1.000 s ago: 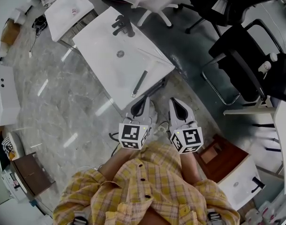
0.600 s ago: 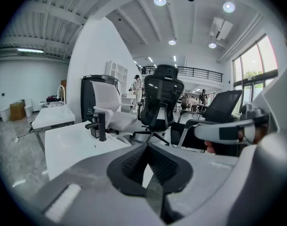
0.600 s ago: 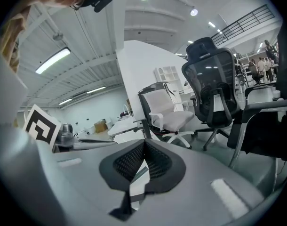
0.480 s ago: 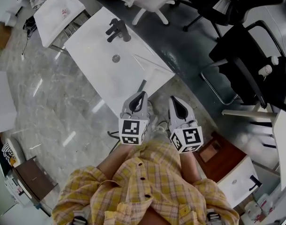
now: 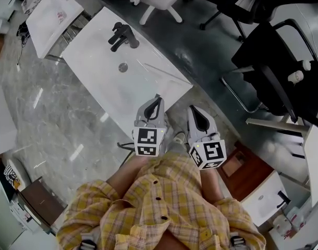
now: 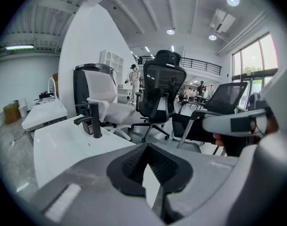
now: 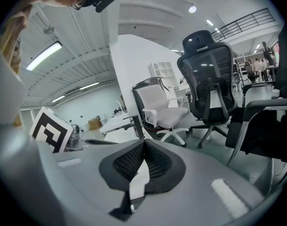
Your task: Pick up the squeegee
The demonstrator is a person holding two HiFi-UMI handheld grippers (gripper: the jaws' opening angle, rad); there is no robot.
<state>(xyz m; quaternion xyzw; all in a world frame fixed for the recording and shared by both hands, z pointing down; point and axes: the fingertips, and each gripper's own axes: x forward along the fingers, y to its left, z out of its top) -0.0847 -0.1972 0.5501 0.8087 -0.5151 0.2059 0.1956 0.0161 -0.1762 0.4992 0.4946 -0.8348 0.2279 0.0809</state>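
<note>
The grey marble floor (image 5: 60,119) fills the head view's left. Over it the white rectangular desk (image 5: 96,61) slants from 11 o'clock toward the centre, so its near edge sits within the person's reach. The left gripper (image 5: 157,99) tilts down over that edge with its fingers pressed together and nothing between them. It is probably lining up and would need to spread them before any grab. The right gripper (image 5: 194,111), just beside it at 3 o'clock, hangs off the desk with fingers likewise closed and empty, seemingly in reserve. The thin dark squeegee (image 5: 158,94) lies on the desk and shows only as a sliver at 12 o'clock of the left fingertips, the rest hidden beneath that gripper.
</note>
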